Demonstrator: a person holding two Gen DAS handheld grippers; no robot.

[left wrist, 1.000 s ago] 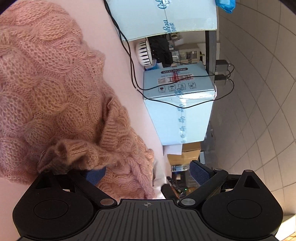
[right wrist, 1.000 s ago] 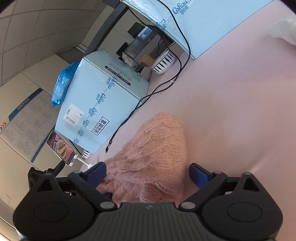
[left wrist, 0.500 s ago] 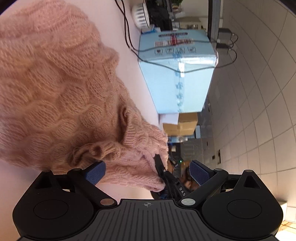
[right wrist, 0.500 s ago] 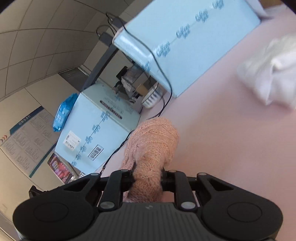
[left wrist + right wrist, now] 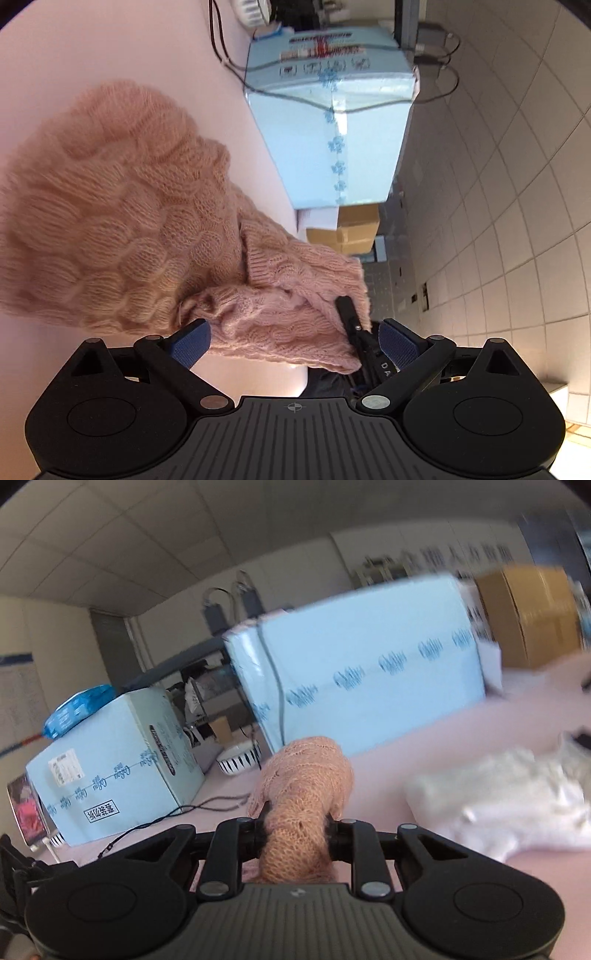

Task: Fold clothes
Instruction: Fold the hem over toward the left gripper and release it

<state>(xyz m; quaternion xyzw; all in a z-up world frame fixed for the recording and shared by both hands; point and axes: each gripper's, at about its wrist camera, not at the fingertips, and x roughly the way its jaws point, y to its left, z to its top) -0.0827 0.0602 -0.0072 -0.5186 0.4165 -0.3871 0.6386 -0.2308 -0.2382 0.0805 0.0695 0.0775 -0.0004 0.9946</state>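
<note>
Pink knitted sweater (image 5: 303, 812) is bunched between the slightly opening jaws of the right gripper (image 5: 297, 830), while the left gripper (image 5: 293, 341) is spread wide around its hem

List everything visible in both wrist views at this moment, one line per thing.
sweater: one, pink cable knit, on the pink surface, an end bunched in the right hand-held gripper
pale blue boxes: two, along the far edge
brown cardboard box: one, far right
white cloth: one pile, right
striped bowl: one, white and black, between the boxes
black cable: one, trailing by the boxes
blue packet: one, atop the left box
left hand-held gripper: open around the sweater
right hand-held gripper: pressing on the sweater, jaws opening
</note>
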